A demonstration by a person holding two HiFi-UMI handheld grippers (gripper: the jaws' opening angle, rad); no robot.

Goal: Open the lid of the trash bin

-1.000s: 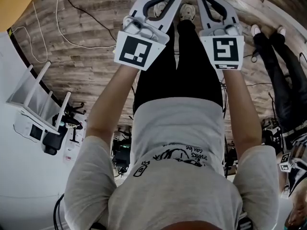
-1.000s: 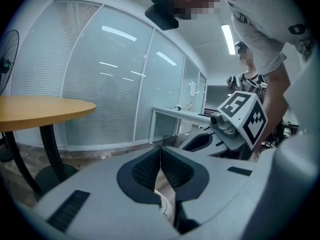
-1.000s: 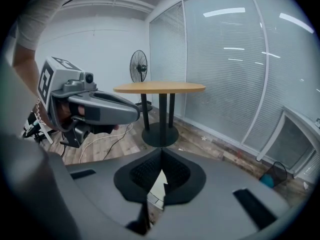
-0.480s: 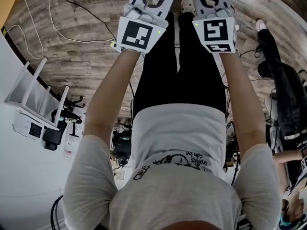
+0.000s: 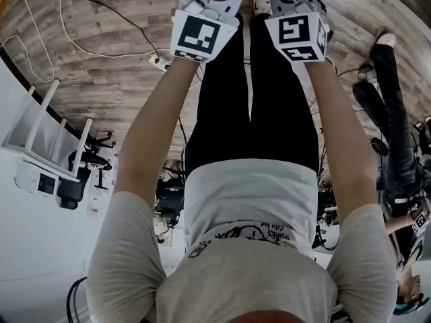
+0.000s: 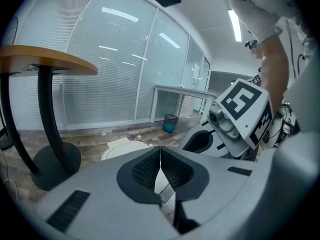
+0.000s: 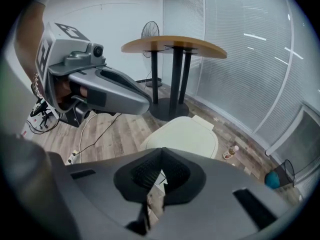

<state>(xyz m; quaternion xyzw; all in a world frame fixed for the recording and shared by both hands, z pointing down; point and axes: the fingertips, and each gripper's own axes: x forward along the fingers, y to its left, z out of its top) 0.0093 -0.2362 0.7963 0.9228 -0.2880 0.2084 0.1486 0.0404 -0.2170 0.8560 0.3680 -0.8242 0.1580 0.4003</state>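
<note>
The bin (image 7: 181,143) stands on the wood floor (image 7: 107,134) just ahead of me, its pale lid (image 7: 187,129) down flat and shut. It sits near the round foot of the table (image 7: 172,45), and a small bottle (image 7: 230,152) stands just beside it. Nothing of mine touches it. My left gripper (image 6: 160,155) has its jaws pressed together, with nothing between them; past them the lid shows low on the floor. My right gripper (image 7: 161,158) is the same: jaws closed on nothing, the bin straight beyond them. In the head view both grippers hang side by side at arm's length above my legs, marker cubes facing up. Farther off, a blue basket (image 6: 170,123) stands by the glass wall (image 6: 115,69).
</note>
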